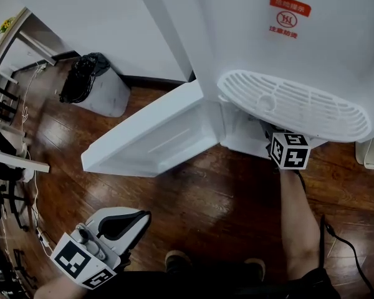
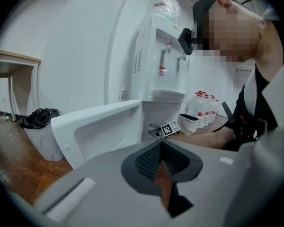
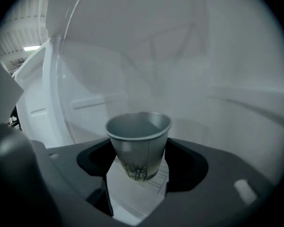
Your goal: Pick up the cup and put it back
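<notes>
Holding the paper cup [image 3: 138,143] inside the dispenser cabinet [image 3: 236,79], the right tongs [image 3: 141,161] appear clamped on its lower wall. Left tongs [image 2: 162,145] are together, empty, well apart. Recommended: light, even squeeze; keep cup upright; set down squarely before releasing.

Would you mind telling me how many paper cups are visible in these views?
1. The grey paper cup stands upright between the jaws of the right gripper, inside the white dispenser cabinet; others may be hidden.
</notes>
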The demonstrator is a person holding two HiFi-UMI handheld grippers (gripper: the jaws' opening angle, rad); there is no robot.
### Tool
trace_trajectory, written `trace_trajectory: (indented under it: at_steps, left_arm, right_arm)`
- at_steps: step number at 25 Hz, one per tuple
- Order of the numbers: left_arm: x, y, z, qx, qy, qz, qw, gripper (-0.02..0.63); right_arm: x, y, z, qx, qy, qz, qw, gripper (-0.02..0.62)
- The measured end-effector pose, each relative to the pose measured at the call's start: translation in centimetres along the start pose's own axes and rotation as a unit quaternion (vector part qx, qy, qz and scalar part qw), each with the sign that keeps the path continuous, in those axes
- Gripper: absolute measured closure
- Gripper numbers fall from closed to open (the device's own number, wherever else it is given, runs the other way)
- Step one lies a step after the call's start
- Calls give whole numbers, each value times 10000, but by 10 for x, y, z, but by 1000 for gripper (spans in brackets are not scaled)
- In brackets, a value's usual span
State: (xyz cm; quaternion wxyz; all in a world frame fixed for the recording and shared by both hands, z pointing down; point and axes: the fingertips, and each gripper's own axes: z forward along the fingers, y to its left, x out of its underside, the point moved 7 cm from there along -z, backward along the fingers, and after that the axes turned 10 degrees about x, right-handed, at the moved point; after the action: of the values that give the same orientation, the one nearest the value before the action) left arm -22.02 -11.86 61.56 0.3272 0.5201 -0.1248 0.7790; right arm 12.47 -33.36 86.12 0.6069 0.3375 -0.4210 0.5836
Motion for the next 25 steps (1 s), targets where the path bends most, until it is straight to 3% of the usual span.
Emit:
trace_trajectory:
  at_steps: [11,25]
  left_arm:
    - [-3,-3,0,191,-52,113,9997,604]
    - [1,1,-6,2,-20,90,10000,604]
  right_arm:
    - [4,-16,20,548,185,38,9983,279]
    - [14,-14,29,619,235,110,9977,278]
